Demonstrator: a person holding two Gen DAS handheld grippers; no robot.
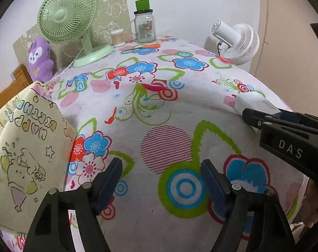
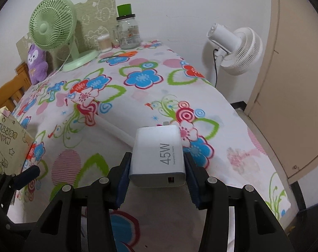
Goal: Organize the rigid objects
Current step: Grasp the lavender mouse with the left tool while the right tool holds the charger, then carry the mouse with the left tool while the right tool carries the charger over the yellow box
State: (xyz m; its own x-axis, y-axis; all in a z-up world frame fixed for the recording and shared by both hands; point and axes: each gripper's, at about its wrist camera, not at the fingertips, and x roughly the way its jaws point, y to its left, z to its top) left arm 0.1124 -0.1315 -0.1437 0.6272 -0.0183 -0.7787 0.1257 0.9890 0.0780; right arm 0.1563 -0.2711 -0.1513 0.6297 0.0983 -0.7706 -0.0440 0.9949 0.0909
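The right gripper (image 2: 158, 163) is clamped on the white charger (image 2: 159, 155) by its flat sides, carrying it clear above the flowered tablecloth (image 2: 148, 96). The left gripper (image 1: 161, 172) hangs over that cloth, jaws apart and empty, probably free to receive something.

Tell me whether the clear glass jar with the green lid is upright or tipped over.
Upright. The clear glass jar stands on its base at the table's far edge, green lid on top, handle at its side.

The charger (image 2: 159, 157) is cased in smooth white satin plastic. The counter is covered with matt printed cloth (image 1: 169, 109). The jar (image 1: 145, 28) is formed of glossy clear glass.
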